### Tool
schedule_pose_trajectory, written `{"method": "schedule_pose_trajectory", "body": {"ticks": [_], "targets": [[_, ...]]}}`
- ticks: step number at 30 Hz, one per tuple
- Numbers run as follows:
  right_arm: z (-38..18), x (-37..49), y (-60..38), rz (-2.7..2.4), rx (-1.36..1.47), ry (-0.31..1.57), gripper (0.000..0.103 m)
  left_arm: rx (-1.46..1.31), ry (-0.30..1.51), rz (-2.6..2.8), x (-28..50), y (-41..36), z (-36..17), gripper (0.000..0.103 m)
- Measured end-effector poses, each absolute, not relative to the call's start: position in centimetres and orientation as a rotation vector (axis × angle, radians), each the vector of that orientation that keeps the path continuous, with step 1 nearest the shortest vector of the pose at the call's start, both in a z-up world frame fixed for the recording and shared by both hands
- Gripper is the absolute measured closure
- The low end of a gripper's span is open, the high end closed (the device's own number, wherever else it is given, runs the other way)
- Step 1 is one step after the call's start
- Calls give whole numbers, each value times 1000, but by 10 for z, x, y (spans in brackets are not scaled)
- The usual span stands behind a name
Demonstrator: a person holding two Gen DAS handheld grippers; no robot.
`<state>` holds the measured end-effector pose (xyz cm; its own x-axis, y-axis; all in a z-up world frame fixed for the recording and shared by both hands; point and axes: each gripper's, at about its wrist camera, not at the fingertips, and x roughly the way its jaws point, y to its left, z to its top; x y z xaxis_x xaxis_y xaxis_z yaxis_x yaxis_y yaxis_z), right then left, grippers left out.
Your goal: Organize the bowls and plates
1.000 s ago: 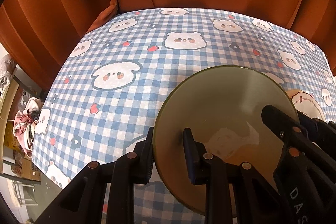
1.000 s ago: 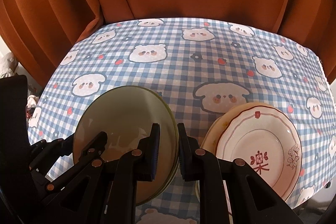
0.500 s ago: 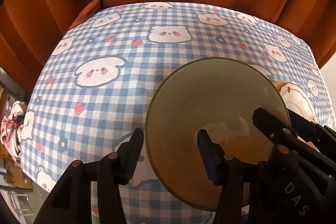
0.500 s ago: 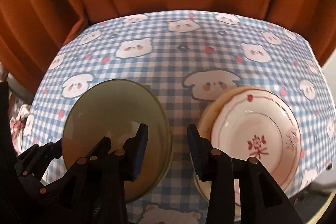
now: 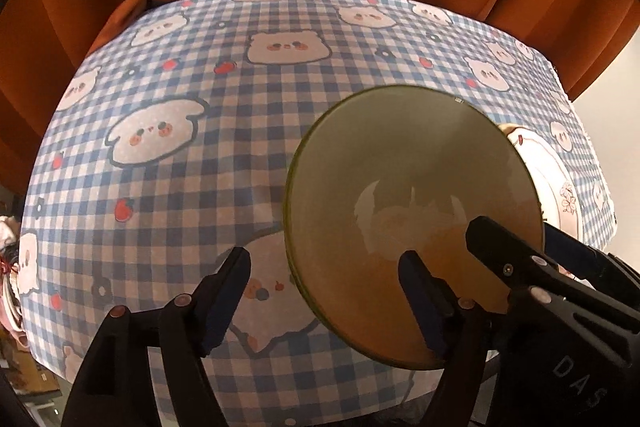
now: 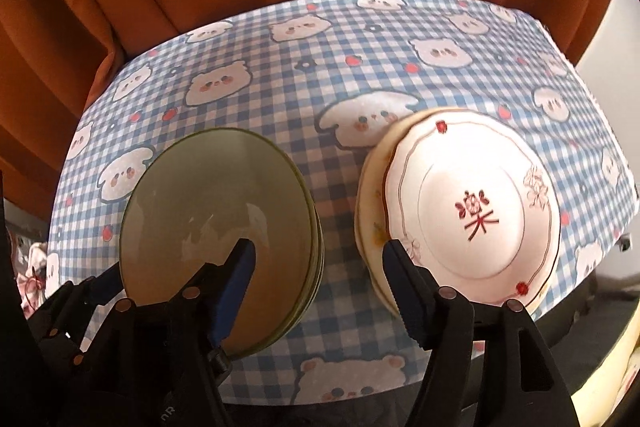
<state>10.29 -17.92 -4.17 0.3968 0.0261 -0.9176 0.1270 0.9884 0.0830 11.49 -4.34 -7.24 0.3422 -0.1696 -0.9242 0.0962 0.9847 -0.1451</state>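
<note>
Resting spot: green plates stacked on the checked tablecloth, near its front edge
Open room: bare cloth behind
Neighbour: white plates just beside
Left gripper: opening, straddling the rim
Right gripper: opening, likewise, unclamped

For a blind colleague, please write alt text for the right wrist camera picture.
The right claw is opening above a stack of green plates, with its left finger over the stack's right part, gripping nothing. To the right a white plate with red flowers lies on a cream plate, all on a blue checked tablecloth with bears; the left claw is at the stack's left edge.
</note>
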Motion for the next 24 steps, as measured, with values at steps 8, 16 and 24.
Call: {"method": "schedule_pose_trajectory", "body": {"ticks": [8,16,24], "targets": [[-59,117,-186,4,261,1216,33,-88,1222,-93,118,-38,-71,25],[-71,133,-194,133,305,1238,43,-67,1243,-10,123,-50,-73,25],[-81,142,-194,233,311,1279,73,-58,1249,25,124,-53,-74,27]]}}
